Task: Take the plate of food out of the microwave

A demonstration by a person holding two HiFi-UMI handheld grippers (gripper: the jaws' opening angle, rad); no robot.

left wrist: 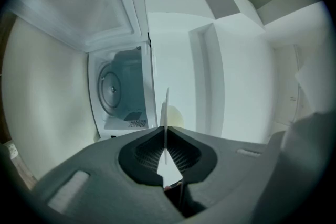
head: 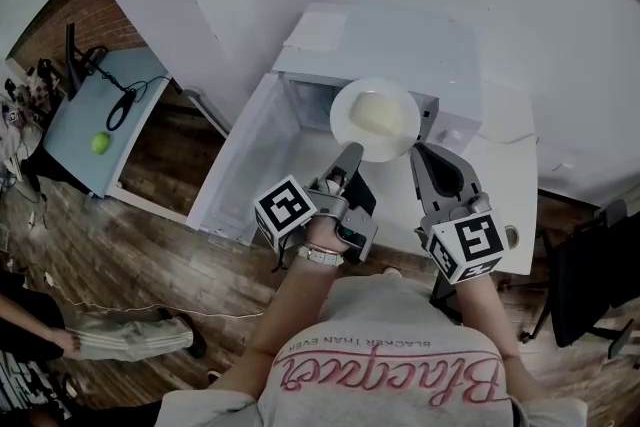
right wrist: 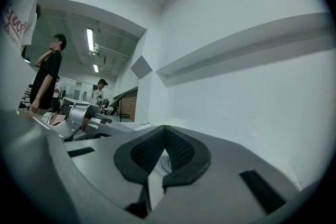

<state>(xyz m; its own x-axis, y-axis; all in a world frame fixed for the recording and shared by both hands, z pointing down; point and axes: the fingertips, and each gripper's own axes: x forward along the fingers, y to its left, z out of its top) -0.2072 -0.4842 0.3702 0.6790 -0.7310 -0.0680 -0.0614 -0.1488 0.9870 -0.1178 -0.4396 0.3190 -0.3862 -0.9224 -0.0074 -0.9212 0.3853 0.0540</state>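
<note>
A white plate with pale yellow food hangs level in front of the open white microwave. My left gripper is shut on its near rim. In the left gripper view the plate shows edge-on as a thin line clamped between the pads, with the microwave's cavity and its turntable behind it. My right gripper has its tip at the plate's right near rim. Its jaws are shut, and I see nothing between the pads.
The microwave door hangs open to the left. The microwave stands on a white counter. A blue table with a green ball is at far left, and a black chair at right. People stand in the background.
</note>
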